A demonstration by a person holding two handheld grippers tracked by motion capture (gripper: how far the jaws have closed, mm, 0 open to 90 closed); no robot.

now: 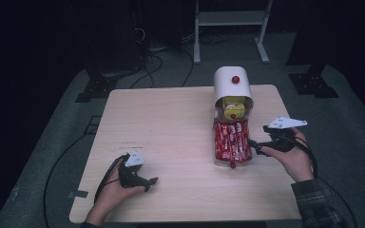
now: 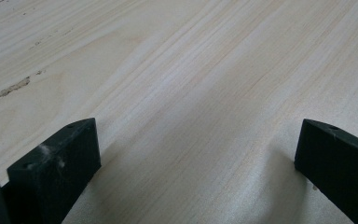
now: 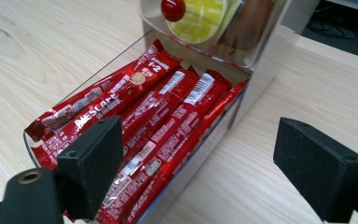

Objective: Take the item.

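Red foil coffee sticks (image 3: 158, 116) in clear open tray (image 1: 217, 159) under white dispenser (image 1: 232, 85); long axes toward table front. Right gripper (image 1: 258, 145) released, just beside, nearer; left gripper (image 1: 148, 182) released, well apart.

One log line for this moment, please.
right gripper: open, at coffee sticks in clear box | left gripper: open, over bare table | nothing gripped

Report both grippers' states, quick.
Left gripper: open, empty, over the pale wooden table.
Right gripper: open, empty, beside the red coffee stick packets.
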